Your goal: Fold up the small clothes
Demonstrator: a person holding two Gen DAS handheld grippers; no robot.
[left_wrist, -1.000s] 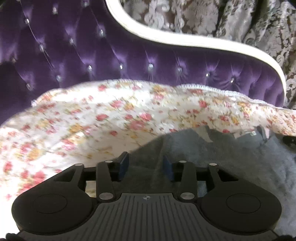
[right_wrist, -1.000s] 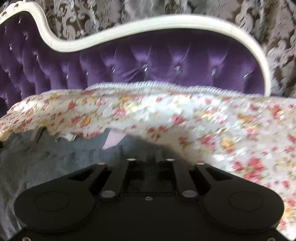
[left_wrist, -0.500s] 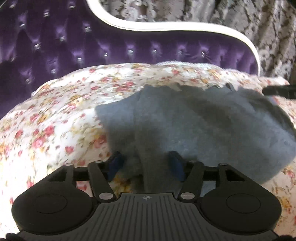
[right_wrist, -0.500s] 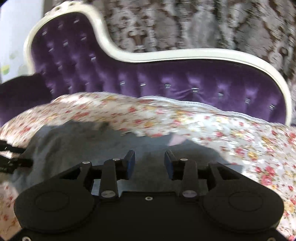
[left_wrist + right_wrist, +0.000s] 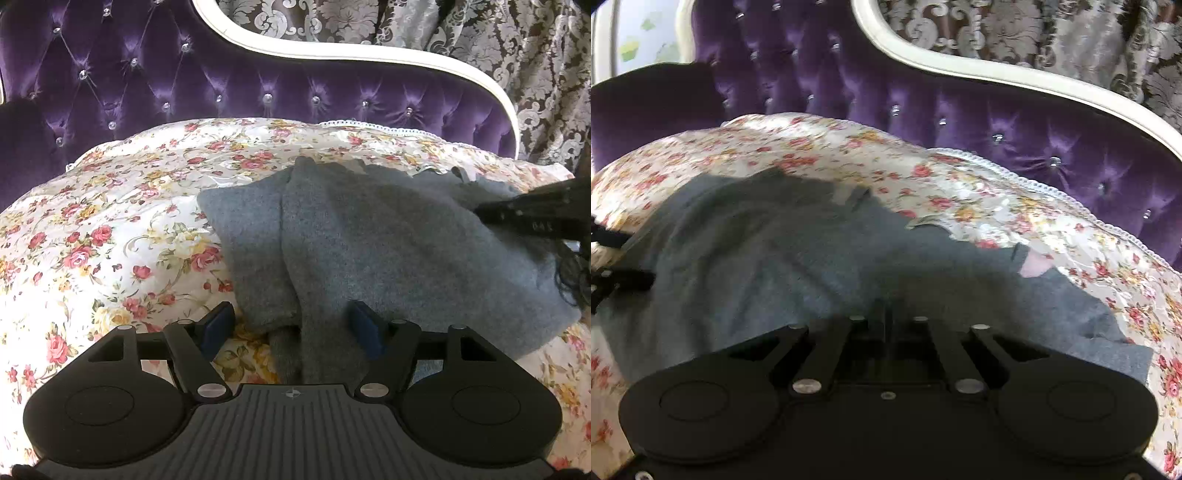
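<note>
Now the grey garment [image 5: 388,236] lies spread on the floral bedspread [image 5: 110,229], one edge folded over. The left gripper [image 5: 291,326] stands released astride its near fold; the right gripper [image 5: 886,321] is clenched on the cloth.

We see a purple tufted headboard [image 5: 258,85] with a cream curved frame [image 5: 369,61] across the top, damask curtains [image 5: 517,55] behind, and a floral bedspread [image 5: 110,221] below.
</note>
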